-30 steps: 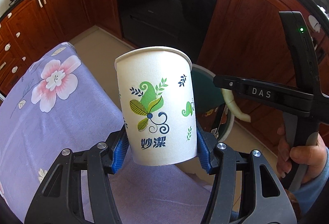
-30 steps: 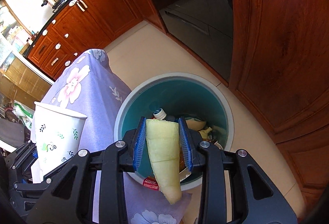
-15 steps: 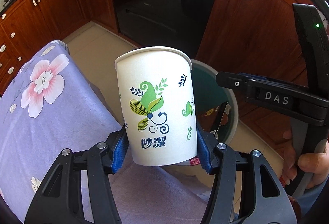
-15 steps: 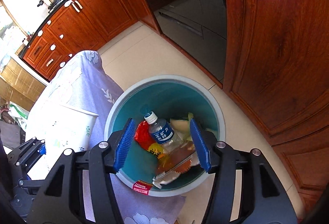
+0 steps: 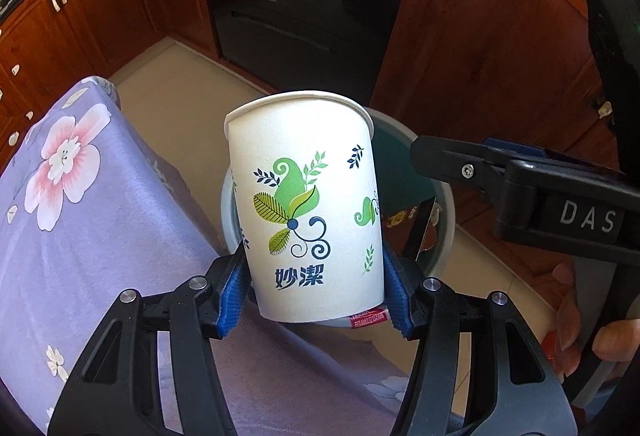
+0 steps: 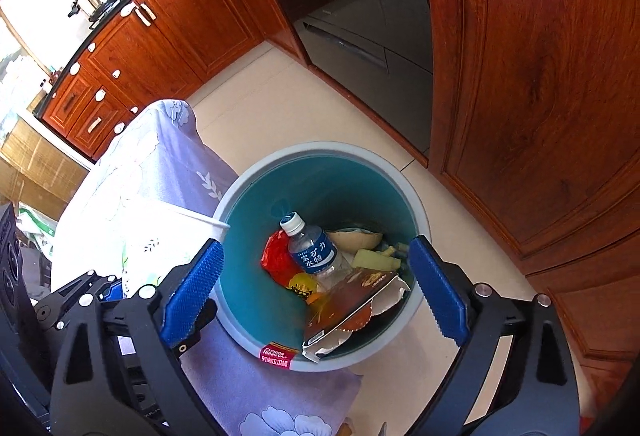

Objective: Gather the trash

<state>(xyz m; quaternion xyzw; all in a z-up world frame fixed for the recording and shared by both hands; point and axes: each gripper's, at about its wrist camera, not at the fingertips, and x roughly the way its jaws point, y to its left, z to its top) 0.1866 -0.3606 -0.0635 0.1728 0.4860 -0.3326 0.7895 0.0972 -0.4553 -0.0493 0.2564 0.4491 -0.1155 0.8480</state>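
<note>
Two grippers: left gripper [image 5: 316, 296] clamps upright paper cup [image 5: 306, 203] (green leaf print); right gripper [image 6: 316, 296] spread wide, holding nothing, above trash bin [image 6: 320, 155].

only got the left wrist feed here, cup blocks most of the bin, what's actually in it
Observer: The right wrist view looks straight into the teal bin. A water bottle with a white cap lies in it beside a red wrapper.
Operator: anything flat sticking up, i see a dark edge past the cup
Observer: That is a torn brown carton, leaning on the near side of the bin.
Operator: right gripper holding anything
Observer: No. The right gripper hangs over the bin with its jaws wide apart and nothing between them.
Operator: and my cup
Observer: The paper cup is clamped upright in the left gripper, at the bin's rim on the tablecloth side.
</note>
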